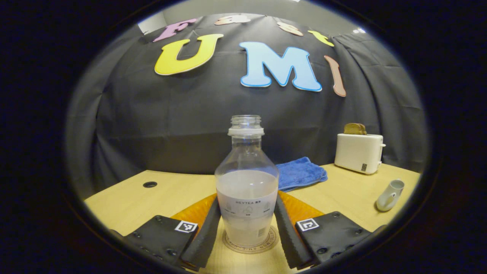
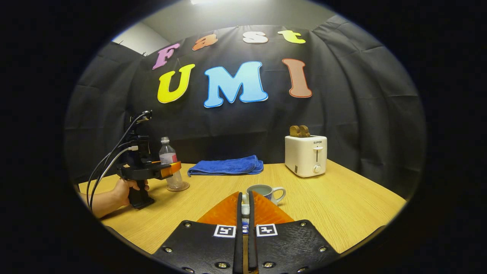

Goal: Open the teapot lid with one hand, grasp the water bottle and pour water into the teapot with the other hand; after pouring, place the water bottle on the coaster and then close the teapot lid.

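A clear, uncapped water bottle [image 1: 246, 179], about half full of cloudy liquid, stands upright on a round coaster [image 1: 251, 245]. My left gripper [image 1: 247, 203] is shut on its lower body, one finger pressed against each side. The right gripper view shows that gripper [image 2: 169, 169], held by a hand [image 2: 125, 190], at the bottle [image 2: 169, 160] on the table's left. My right gripper [image 2: 245, 199] is shut on the small white teapot lid [image 2: 245, 209], held just in front of the white teapot [image 2: 264, 191], whose top is open. The teapot [image 1: 390, 195] also appears at the right in the left gripper view.
A folded blue towel [image 2: 226, 166] lies at the back of the wooden table [image 2: 342, 201]. A white toaster [image 2: 305, 155] with bread in it stands at the back right. A cable hole [image 1: 150, 184] sits in the tabletop at the left.
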`<state>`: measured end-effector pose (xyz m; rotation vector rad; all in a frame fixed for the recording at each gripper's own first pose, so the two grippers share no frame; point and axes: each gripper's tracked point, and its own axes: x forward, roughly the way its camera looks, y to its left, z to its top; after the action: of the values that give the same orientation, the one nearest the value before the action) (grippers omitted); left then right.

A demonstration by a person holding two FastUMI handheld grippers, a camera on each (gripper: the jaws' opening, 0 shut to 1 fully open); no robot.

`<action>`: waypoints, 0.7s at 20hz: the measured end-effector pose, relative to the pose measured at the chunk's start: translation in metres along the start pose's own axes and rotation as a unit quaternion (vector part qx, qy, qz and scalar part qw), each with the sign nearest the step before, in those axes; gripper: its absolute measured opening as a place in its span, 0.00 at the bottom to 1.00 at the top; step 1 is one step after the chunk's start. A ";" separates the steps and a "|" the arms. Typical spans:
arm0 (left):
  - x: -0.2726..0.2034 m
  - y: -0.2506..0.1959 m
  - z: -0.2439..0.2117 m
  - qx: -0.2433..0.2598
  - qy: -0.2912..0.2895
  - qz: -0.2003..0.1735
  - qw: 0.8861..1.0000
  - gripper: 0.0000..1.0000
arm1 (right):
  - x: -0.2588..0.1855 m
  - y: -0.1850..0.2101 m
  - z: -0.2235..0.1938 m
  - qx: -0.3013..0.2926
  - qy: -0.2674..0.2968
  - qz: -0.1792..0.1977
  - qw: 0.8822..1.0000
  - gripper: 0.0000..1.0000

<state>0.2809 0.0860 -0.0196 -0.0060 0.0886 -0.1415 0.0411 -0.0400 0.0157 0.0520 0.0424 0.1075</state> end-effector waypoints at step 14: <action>0.003 -0.004 0.001 0.011 0.009 0.000 1.000 1.00 | -0.002 -0.001 -0.004 -0.001 0.009 0.000 1.000 0.05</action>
<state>0.2830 0.0813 -0.0192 0.0180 0.1045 -0.1436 0.0387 -0.0411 0.0116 0.0496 0.0600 0.1084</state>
